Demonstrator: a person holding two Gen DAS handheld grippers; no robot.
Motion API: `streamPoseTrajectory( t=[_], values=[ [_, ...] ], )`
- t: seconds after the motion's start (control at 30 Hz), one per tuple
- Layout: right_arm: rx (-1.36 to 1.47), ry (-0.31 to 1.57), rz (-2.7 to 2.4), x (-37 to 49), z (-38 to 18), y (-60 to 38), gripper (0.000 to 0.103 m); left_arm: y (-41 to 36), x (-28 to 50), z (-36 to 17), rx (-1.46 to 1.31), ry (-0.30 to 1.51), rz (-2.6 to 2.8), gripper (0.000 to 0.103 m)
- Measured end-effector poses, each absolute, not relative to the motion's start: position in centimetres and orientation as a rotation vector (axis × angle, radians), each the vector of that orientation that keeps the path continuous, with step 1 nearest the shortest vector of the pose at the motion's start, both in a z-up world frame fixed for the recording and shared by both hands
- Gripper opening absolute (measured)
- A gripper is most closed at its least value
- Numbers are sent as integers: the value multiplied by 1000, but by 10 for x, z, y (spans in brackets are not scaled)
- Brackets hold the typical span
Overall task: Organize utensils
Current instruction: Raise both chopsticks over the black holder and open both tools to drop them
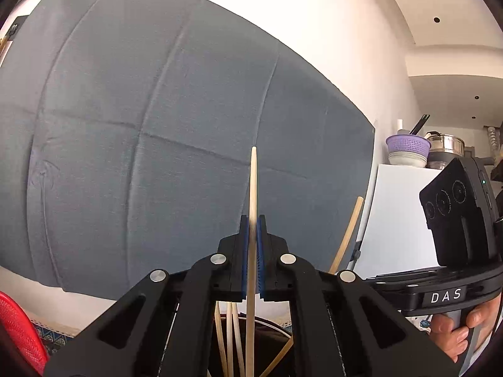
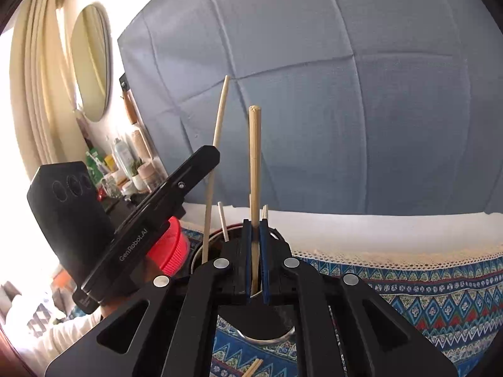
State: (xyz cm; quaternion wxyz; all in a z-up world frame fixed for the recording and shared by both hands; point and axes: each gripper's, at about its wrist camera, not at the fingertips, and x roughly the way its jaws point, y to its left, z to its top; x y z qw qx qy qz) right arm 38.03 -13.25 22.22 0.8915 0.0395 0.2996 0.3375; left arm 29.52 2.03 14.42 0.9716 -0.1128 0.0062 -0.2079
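Observation:
In the left wrist view my left gripper (image 1: pixel 253 220) is shut on a thin wooden chopstick (image 1: pixel 253 185) that stands upright, pointed tip up. Below it is the dark mouth of a metal cup (image 1: pixel 276 325) holding several more chopsticks (image 1: pixel 231 333). In the right wrist view my right gripper (image 2: pixel 255 223) is shut on a thicker chopstick (image 2: pixel 254 157), blunt end up, right over the same cup (image 2: pixel 267 339). My left gripper (image 2: pixel 209 157) reaches in from the left with its thin chopstick (image 2: pixel 217 138). A few chopsticks (image 2: pixel 223 223) stand in the cup.
A red mesh basket (image 2: pixel 173 248) sits left of the cup on a blue patterned tablecloth (image 2: pixel 424 298). Loose chopsticks (image 2: pixel 251 370) lie near the front edge. A grey-blue cloth (image 1: pixel 157 125) hangs behind. A person's hand (image 1: pixel 456 330) holds the right unit. Bottles (image 2: pixel 122 157) crowd a shelf at left.

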Motion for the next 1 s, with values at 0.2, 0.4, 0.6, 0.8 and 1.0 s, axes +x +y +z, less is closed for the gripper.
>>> streamPoseTrajectory(
  t=[0.2,0.4,0.6,0.8,1.0],
  values=[
    [65,674,700,384,198,-128,5,19,296,126,-202,47,-412,5],
    [65,710,706,387,182,-123,5,20,287,120,-166,74,-411,5],
    [56,699,706,383,178,-120,8,24,279,117,-136,107,-409,5],
    [28,676,692,377,184,-121,9,26,269,120,-115,124,-386,7],
    [23,643,681,368,198,-133,9,31,257,127,-92,135,-356,23]
  ],
)
